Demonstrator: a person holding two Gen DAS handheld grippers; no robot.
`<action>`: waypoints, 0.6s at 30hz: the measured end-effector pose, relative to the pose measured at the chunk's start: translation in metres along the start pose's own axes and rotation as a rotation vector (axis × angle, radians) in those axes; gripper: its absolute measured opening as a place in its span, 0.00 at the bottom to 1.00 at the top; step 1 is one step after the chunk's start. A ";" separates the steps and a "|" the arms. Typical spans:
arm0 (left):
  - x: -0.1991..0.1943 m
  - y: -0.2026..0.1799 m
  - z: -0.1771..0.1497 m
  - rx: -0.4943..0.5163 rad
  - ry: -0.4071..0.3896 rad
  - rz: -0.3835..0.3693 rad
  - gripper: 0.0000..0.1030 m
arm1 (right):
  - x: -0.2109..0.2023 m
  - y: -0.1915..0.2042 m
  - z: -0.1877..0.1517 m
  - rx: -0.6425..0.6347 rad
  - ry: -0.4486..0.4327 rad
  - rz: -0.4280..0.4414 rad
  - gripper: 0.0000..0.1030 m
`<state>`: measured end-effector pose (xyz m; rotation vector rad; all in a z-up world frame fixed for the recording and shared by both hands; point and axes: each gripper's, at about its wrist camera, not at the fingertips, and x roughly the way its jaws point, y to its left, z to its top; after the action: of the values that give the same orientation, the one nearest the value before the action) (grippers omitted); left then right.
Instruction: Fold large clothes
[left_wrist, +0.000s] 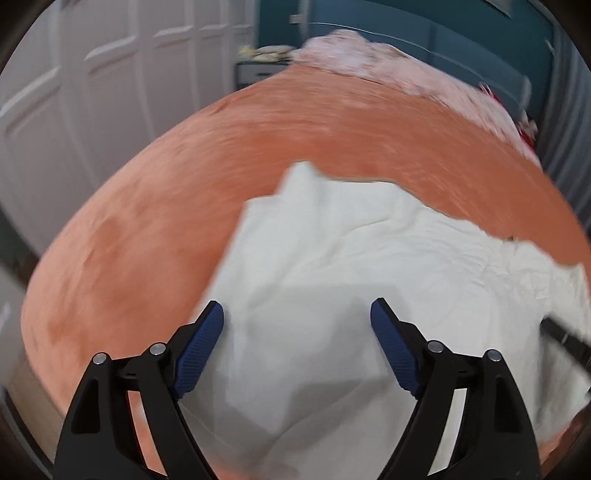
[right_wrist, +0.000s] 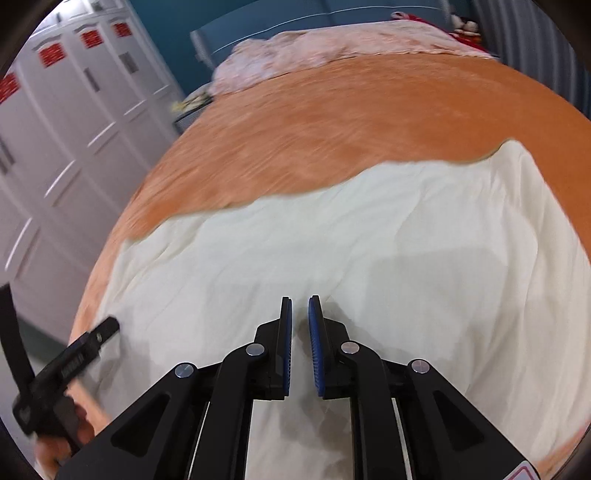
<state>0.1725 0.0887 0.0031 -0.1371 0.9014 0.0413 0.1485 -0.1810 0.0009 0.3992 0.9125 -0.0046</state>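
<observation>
A large white garment (left_wrist: 332, 266) lies spread on an orange bed cover (left_wrist: 184, 206), with a folded-over flap at its far left corner. My left gripper (left_wrist: 297, 314) is open and empty above its near left part. In the right wrist view the garment (right_wrist: 332, 240) fills the near half of the bed (right_wrist: 332, 122). My right gripper (right_wrist: 300, 306) hovers above the cloth with its jaws nearly closed, a narrow gap between the blue pads (right_wrist: 316, 347), and nothing in them. The left gripper (right_wrist: 85, 350) shows at the lower left of that view, held by a hand.
A pink rumpled blanket (right_wrist: 314, 51) lies at the head of the bed against a teal headboard (right_wrist: 258, 18). White wardrobe doors (right_wrist: 55, 122) stand along the left side. A small bedside stand (left_wrist: 255, 70) sits beside the bed's far left corner.
</observation>
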 end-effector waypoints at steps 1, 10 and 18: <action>-0.004 0.009 -0.003 -0.027 0.010 -0.006 0.77 | 0.000 0.006 -0.008 -0.009 0.023 0.015 0.12; -0.009 0.067 -0.053 -0.293 0.147 -0.104 0.83 | 0.017 0.034 -0.056 -0.063 0.130 0.025 0.12; 0.012 0.055 -0.057 -0.340 0.190 -0.245 0.88 | 0.024 0.036 -0.062 -0.081 0.110 0.022 0.12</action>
<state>0.1304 0.1351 -0.0469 -0.5750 1.0559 -0.0474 0.1221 -0.1227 -0.0396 0.3367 1.0133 0.0748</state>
